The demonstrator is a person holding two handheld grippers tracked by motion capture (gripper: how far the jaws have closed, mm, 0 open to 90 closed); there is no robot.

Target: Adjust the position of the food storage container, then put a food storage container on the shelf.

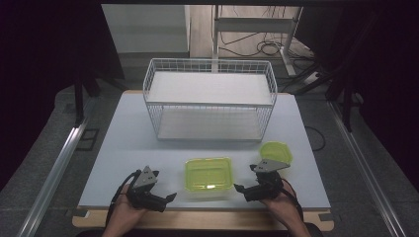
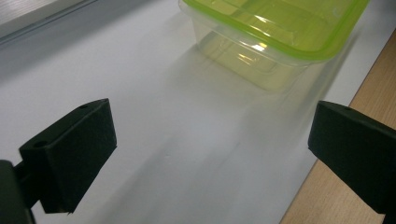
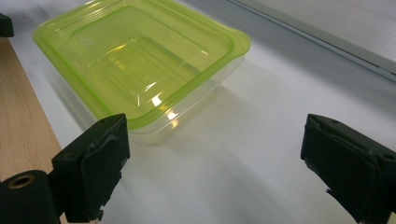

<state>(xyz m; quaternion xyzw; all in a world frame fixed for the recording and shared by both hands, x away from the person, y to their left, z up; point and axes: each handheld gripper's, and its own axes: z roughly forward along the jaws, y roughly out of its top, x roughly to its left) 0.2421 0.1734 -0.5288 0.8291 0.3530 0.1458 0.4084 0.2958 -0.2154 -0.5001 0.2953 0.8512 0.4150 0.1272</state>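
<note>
Near the front edge of the white surface sits a see-through plastic box with a bright green lid pressed on top. The box is a rectangle with round corners. Its sides are clear, and the lid is shiny, with raised steps in its middle. One corner of the lid has a small tab that sticks out. No words or labels can be read on the box or its lid.

The left claw is just to the left of the box, and the right claw is just to the right of it. Both claws are spread wide, with nothing between their black jaws. Neither one touches the box.

A small round green lid lies behind the right claw. A white wire basket stands farther back on the surface, well apart from the box.
</note>
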